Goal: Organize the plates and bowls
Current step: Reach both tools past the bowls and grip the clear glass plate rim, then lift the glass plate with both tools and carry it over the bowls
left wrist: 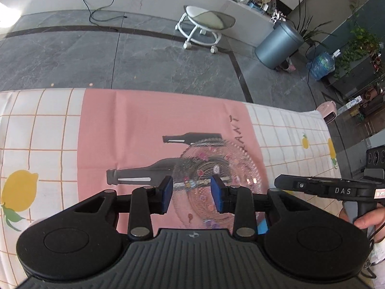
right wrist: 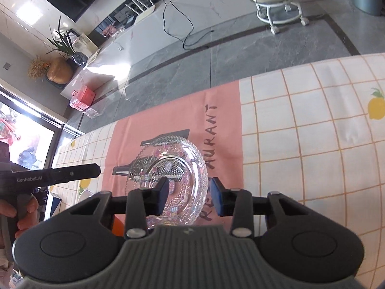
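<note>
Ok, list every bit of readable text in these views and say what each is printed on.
"DAS": on the right gripper.
"GenRobot.AI": on the left gripper.
"RESTAURANT", partly hidden behind the glass plate: on the pink tablecloth panel.
A red-and-white label at the left wrist view's right edge: cut off, unreadable.
</note>
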Demonstrator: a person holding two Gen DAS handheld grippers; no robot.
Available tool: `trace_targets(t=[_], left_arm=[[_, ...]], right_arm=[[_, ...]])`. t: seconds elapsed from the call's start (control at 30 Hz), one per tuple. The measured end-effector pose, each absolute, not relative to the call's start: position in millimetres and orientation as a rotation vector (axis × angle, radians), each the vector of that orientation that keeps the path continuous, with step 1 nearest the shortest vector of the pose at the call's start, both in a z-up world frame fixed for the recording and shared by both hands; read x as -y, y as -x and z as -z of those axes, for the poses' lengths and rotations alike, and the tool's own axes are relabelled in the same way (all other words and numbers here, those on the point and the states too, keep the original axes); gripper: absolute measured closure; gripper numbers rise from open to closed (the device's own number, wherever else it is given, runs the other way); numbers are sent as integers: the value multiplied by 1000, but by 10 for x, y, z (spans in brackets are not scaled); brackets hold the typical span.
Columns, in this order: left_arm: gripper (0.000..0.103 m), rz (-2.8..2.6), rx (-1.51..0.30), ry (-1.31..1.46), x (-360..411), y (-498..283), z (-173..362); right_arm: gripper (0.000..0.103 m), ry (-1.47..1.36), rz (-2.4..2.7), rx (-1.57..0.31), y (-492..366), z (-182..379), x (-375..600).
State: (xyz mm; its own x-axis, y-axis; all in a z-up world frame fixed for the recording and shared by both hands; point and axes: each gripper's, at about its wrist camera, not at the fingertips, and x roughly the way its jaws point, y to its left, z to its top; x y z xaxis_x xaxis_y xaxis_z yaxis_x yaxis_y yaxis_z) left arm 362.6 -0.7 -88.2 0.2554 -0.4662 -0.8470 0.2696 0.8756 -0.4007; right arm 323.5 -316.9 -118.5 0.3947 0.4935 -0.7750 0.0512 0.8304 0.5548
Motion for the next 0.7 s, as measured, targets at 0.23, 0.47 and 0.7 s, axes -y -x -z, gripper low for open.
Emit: trace_targets(t=[0.23, 0.47, 0.7], left_arm=[[69, 539, -1323, 163, -37, -3784, 1161], [70, 562, -1361, 162, -5, -3853, 1267], [80, 579, -1377, 217, -43, -3885, 1324]], right_arm=[[68, -644, -320, -1241, -3404, 1481, 3213], [77, -681, -327, -1279, -3393, 1595, 3258], [83, -686, -349, -1290, -3412, 1633, 3255]])
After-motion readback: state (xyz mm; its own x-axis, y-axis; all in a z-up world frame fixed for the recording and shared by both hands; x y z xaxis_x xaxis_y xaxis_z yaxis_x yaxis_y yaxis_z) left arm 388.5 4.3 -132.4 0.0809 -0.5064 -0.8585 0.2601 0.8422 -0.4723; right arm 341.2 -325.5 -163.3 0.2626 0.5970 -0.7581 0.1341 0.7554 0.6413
